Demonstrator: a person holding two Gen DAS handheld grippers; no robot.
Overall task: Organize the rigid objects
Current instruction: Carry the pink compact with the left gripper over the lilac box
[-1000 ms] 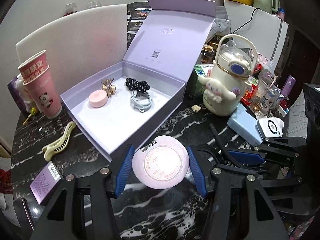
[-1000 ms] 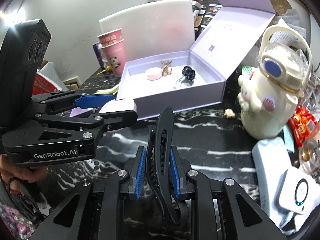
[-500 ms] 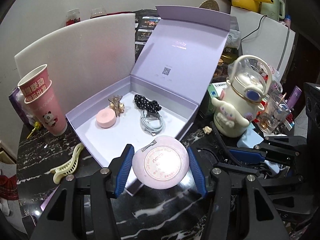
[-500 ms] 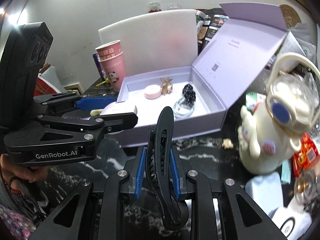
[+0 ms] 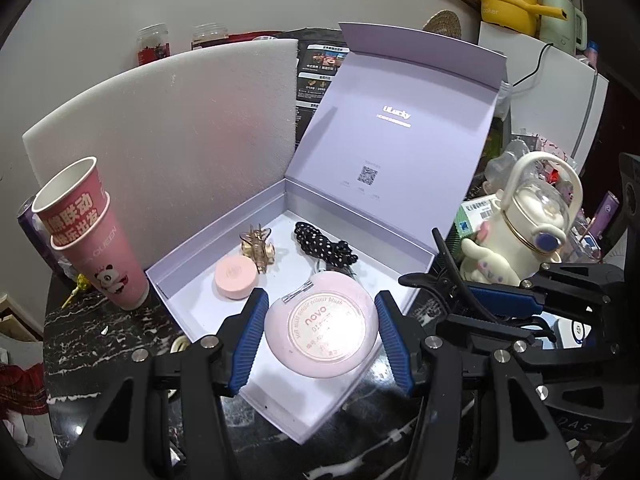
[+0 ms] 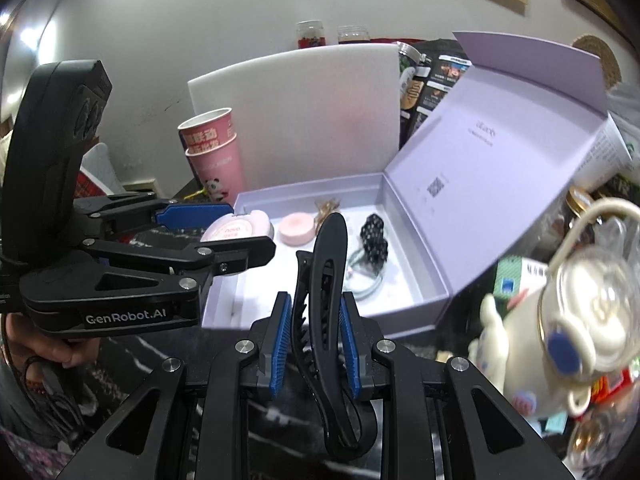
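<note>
While the left gripper (image 5: 320, 334) pinches the round pink plastic compact (image 5: 322, 330) above the open lilac cardboard box (image 5: 280, 408) (the right gripper (image 6: 314, 338) fingers pinch a black plastic hair clip (image 6: 326, 320)), lower it onto bare floor, away from the small pink round tin (image 5: 235, 283).

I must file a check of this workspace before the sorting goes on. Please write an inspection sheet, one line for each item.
Surface: dark marbled table, crowded.
Job's things: open lilac box holds a small pink round case, a gold claw clip and a black dotted scrunchie.
Clutter: stacked pink paper cups, cream character bottle, white foam board.
Grippers: left gripper shut on the pink blush compact over the box; right gripper shut on the black hair clip.
Cables: coiled pale cable in the box.
Surroundings: white wall, yellow pot on a white appliance.
</note>
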